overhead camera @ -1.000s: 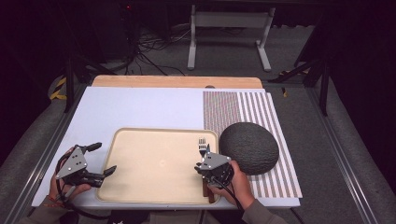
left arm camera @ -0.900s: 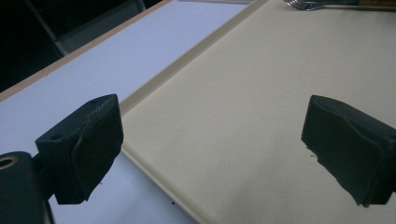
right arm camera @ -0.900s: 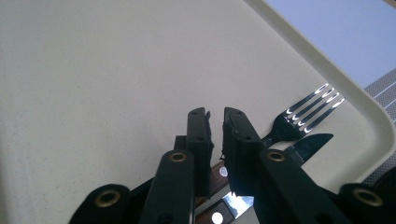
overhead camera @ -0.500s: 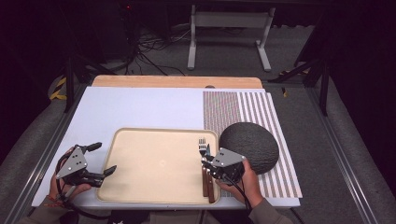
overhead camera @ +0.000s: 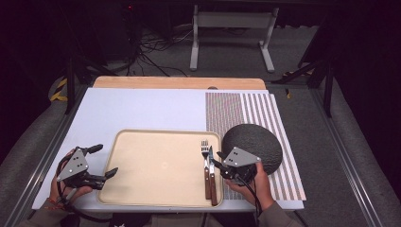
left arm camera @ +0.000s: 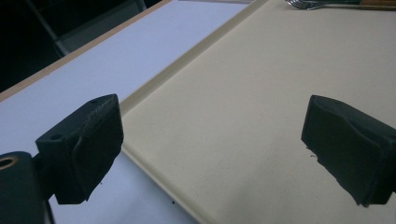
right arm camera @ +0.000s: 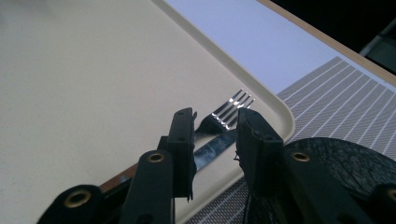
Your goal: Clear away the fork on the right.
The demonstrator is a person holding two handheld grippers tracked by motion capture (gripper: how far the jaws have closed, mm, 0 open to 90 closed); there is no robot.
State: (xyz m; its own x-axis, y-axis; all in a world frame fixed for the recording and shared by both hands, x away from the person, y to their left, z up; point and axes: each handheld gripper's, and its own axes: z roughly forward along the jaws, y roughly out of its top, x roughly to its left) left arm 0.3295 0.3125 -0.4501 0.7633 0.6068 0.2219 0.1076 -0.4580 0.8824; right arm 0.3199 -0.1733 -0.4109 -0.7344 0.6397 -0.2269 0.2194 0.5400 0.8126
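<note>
Now the right tool sits at the tray's 3 o'clock edge, its jaws narrowly apart and just been opening — nothing is pinched between them. Below its tips lie the fork and knife, side by side on the tray's right strip, wooden handles toward 6 o'clock, tines toward 12. In the right gripper view the fork and blade show past the parted jaws, free of both pads. A dark round mat rests at the tool's 2 o'clock, on the striped placemat. The left tool hangs wide open at the tray's 9 o'clock edge, holding nothing.
</note>
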